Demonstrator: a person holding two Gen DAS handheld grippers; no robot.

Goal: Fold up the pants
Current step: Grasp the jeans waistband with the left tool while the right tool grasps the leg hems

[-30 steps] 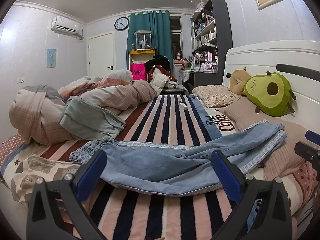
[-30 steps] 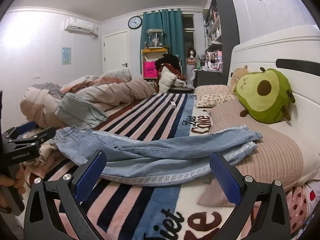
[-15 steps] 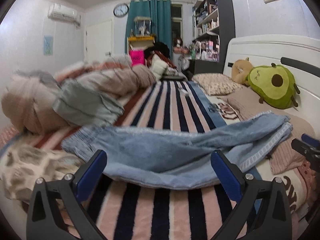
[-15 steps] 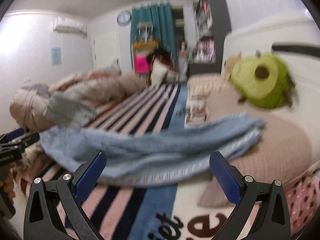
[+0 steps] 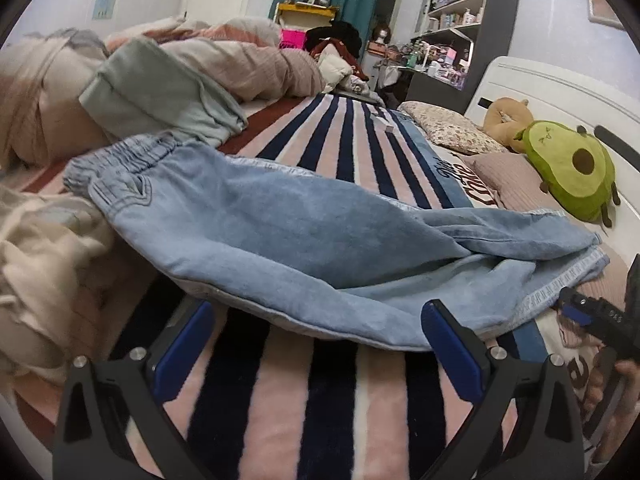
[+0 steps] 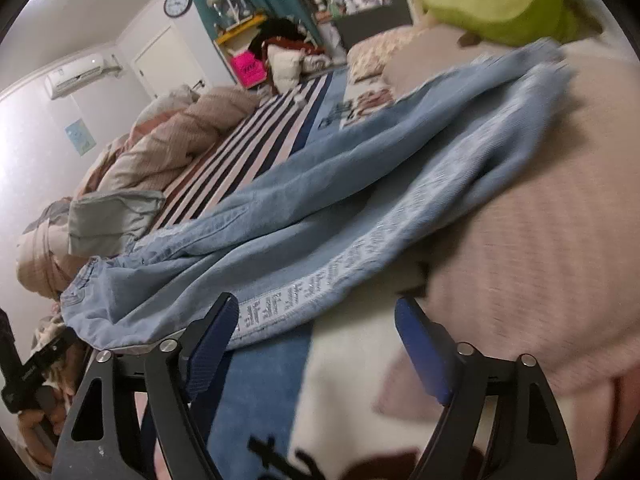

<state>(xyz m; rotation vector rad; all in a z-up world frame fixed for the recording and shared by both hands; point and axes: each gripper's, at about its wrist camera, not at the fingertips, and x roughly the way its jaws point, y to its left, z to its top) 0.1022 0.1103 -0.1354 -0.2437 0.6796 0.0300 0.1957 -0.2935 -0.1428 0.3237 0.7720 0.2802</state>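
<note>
- The pants [image 5: 320,232], light blue denim, lie lengthwise across the striped blanket [image 5: 304,400] on the bed, one leg stacked roughly over the other, so they look ready for a crosswise fold.
- Their elastic waistband [image 5: 120,160] sits at the left, touching a cream heap of cloth [image 5: 44,280]; the cuffs [image 6: 548,60] reach right onto the pink pillow [image 6: 540,240], just below the avocado plush [image 5: 568,168].
- The left claw [image 5: 316,344] hangs released, jaws spread wide, just short of the pants' near edge around mid-thigh, touching nothing.
- The right claw [image 6: 316,344] is likewise released and tilted; its left finger [image 6: 212,340] sits right at the patterned side stripe [image 6: 320,280] along the near hem, though I cannot tell whether it touches the cloth.
- Judgement: both claws seem placed along the near edge to pick up each end, the right one nearer the leg half, so the cuffs could be carried over toward the waistband.
- Open room: the bare blanket in front gives a free approach; beyond the pants the stripes run clear toward the far end.
- Tighter spots: the rumpled duvet [image 5: 240,64] and grey-green garment [image 5: 160,100] crowd the far left, and the pillow lifts the cuffs, so that end may sag or slide when raised.
- The right view is blurred, so fine detail of the hem is uncertain.
</note>
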